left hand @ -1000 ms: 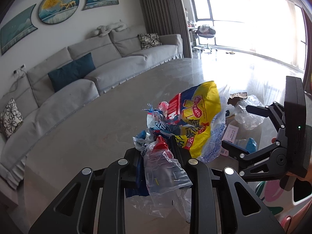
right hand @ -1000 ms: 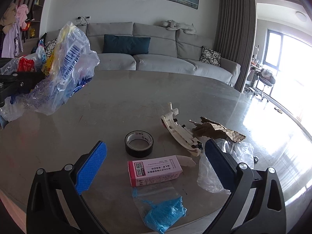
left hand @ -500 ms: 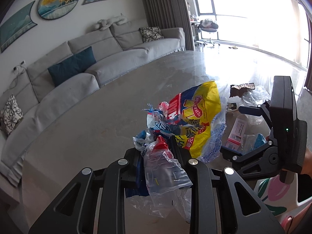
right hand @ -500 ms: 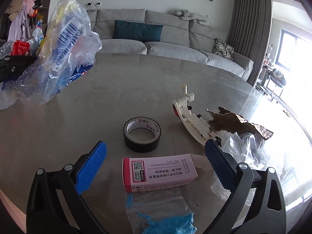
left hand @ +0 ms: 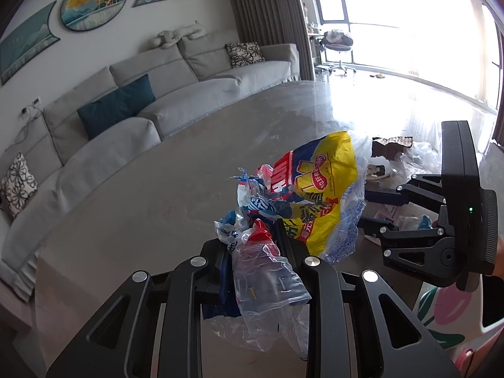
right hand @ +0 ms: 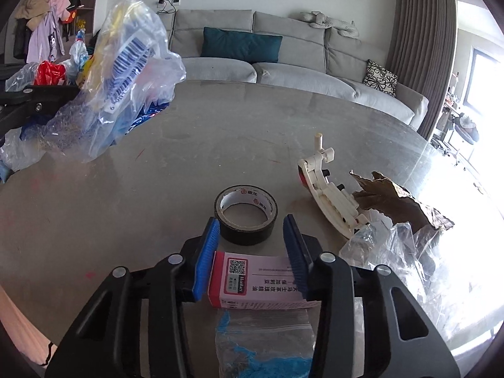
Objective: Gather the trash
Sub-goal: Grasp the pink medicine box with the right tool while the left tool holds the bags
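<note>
Right wrist view shows our right gripper with its 2 blue pads either side of the pink carton on the table, jaws narrowed around it, though we cannot tell if they press it yet. We judge it the next piece of trash. Our left gripper is clamped on the wrapper bundle, held above the table so collected pieces stay together.

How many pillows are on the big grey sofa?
3 that I can see from the left wrist camera: a dark teal pillow in the middle, one flowery pillow at the left end, another flowery pillow at the right end. More may be out of view.
</note>
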The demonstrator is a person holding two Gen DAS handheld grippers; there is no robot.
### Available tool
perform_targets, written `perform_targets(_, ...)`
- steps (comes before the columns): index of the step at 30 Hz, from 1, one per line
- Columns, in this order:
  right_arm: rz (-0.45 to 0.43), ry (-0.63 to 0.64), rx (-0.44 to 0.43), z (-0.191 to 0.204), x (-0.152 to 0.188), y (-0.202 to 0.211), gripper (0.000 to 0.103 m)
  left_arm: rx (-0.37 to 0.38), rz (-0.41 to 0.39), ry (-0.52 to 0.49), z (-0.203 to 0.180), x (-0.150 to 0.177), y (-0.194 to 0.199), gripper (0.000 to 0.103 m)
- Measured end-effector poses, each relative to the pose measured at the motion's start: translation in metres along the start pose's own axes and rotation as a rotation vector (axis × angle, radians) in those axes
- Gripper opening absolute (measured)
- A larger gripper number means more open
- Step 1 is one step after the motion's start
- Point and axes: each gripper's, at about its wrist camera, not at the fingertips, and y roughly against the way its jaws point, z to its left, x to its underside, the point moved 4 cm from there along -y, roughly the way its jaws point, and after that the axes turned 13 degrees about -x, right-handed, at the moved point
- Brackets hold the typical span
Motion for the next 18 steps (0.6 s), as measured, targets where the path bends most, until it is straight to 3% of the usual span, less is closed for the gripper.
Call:
perform_targets(2,-0.003,0.005,-0.026,0.004,-0.003,-0.001,0.0,0.0,-0.001,0.001,0.001,0.0,0.0,0.026)
perform_targets(8,0.02,0.014,-0.1,0.015,-0.004,0.0,0.0,0.0,0.001,-0.003,-0.001,0.004,0.0,0.026)
perform_targets(18,-0.022,0.026,-0.087,0.027,-0.001,0.027,0.0,0.007,-0.004,0.003,-0.001,0.005,0.0,0.026)
